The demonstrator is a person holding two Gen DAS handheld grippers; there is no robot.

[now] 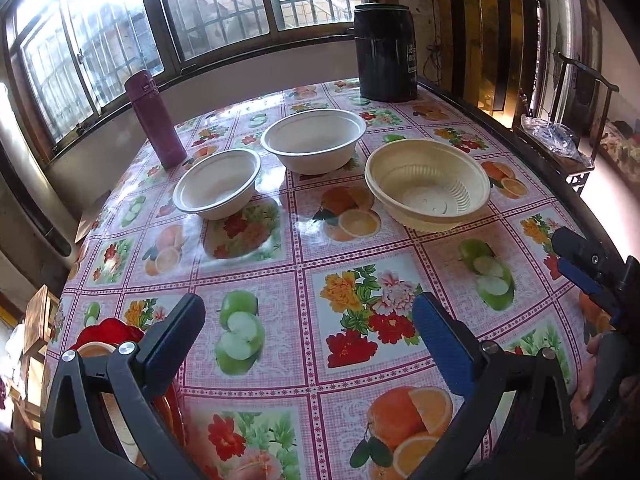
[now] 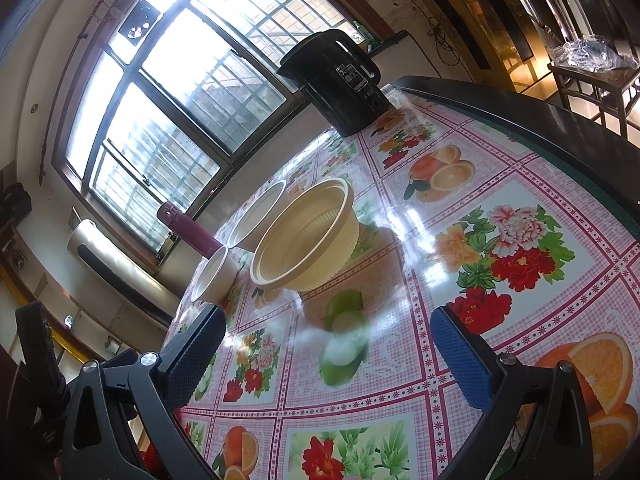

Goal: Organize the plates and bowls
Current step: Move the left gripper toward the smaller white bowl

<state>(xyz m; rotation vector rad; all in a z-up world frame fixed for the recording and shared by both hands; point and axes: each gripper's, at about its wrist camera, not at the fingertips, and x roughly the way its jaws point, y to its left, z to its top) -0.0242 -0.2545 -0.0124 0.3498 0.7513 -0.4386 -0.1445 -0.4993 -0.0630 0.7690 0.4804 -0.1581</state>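
Note:
Three bowls stand on the table with the fruit-pattern cloth (image 1: 304, 248). A cream ribbed bowl (image 1: 427, 185) is at the right, a large white bowl (image 1: 313, 139) behind the middle, a smaller white bowl (image 1: 216, 183) at the left. In the right wrist view the cream bowl (image 2: 306, 236) is nearest, with the large white bowl (image 2: 258, 218) and the small white bowl (image 2: 214, 274) behind it. My left gripper (image 1: 308, 328) is open and empty, well short of the bowls. My right gripper (image 2: 326, 344) is open and empty, tilted, short of the cream bowl; it also shows in the left wrist view (image 1: 580, 270).
A purple flask (image 1: 154, 120) stands at the back left and a black kettle (image 1: 385, 52) at the back right. A red object (image 1: 106, 334) lies at the table's near left edge. A chair with a plastic bag (image 1: 560, 136) stands to the right.

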